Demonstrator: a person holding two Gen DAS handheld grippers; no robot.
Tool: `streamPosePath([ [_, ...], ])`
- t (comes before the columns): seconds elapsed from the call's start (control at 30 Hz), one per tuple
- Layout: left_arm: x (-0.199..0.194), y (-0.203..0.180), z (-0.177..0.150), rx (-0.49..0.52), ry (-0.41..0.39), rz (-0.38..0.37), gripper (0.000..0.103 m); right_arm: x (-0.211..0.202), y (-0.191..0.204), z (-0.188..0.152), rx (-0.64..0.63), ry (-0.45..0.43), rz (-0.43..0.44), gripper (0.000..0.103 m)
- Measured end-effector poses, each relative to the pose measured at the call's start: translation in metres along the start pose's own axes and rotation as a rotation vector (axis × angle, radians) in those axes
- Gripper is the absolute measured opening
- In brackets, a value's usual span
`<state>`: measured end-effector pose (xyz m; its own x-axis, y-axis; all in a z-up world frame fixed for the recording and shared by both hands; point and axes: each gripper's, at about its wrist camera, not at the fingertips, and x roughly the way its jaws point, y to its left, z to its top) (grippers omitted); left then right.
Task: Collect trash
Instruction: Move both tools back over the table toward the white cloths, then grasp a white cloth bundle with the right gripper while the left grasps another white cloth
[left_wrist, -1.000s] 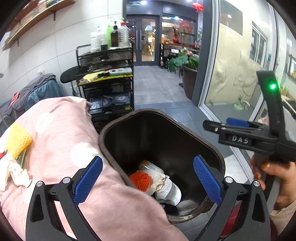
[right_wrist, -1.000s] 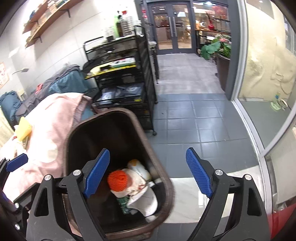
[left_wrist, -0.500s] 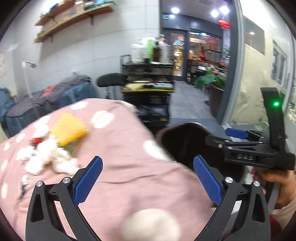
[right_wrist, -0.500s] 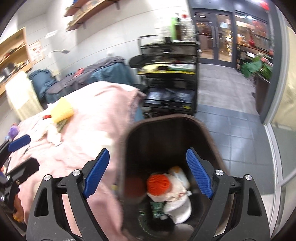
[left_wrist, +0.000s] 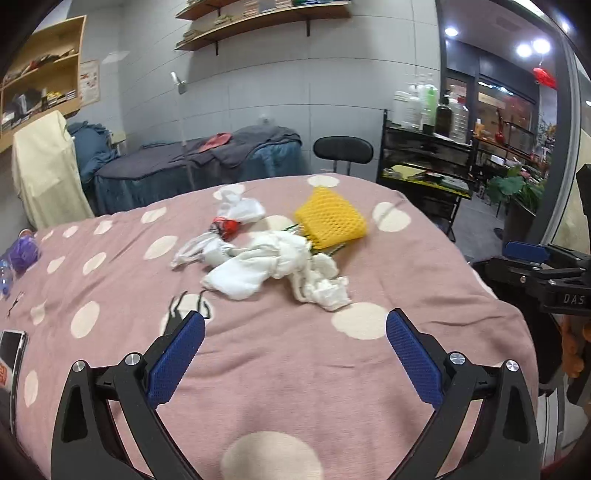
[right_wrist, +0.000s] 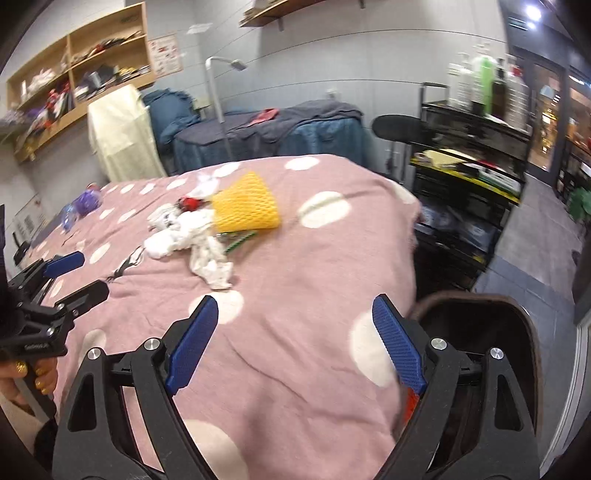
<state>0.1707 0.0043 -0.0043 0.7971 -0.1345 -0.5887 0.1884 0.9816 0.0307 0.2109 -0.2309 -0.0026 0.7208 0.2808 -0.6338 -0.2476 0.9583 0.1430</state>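
A pile of trash lies on the pink polka-dot cover (left_wrist: 295, 369): a yellow foam net (left_wrist: 330, 218) (right_wrist: 245, 205), crumpled white tissues (left_wrist: 280, 267) (right_wrist: 192, 236) and a red wrapper (left_wrist: 226, 226). My left gripper (left_wrist: 294, 360) is open and empty, well short of the pile. My right gripper (right_wrist: 295, 345) is open and empty over the cover's near edge. The brown trash bin (right_wrist: 517, 332) stands at the lower right of the right wrist view, beside the bed. The right gripper also shows in the left wrist view (left_wrist: 543, 266).
A purple object (left_wrist: 23, 253) and a phone (left_wrist: 9, 354) lie at the cover's left side. A black cart (right_wrist: 472, 192) with bottles and a black stool (left_wrist: 342, 150) stand beyond the bed. A blue-covered bed (left_wrist: 192, 166) stands by the wall.
Both grippers have swung left, from above the open bin to over the pink cover, facing the trash pile. Both stayed open and empty.
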Motion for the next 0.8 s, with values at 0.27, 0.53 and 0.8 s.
streamPosePath([
  [0.27, 0.027, 0.051, 0.002, -0.021, 0.06, 0.087, 0.097, 0.063, 0.039, 0.028, -0.077, 0.148, 0.126, 0.085],
  [0.53, 0.059, 0.072, 0.008, -0.033, 0.127, 0.073, 0.091, 0.146, 0.082, 0.044, -0.185, 0.355, 0.162, 0.076],
  [0.8, 0.077, 0.067, 0.016, -0.004, 0.148, 0.047, 0.087, 0.207, 0.102, 0.048, -0.233, 0.485, 0.145, 0.037],
])
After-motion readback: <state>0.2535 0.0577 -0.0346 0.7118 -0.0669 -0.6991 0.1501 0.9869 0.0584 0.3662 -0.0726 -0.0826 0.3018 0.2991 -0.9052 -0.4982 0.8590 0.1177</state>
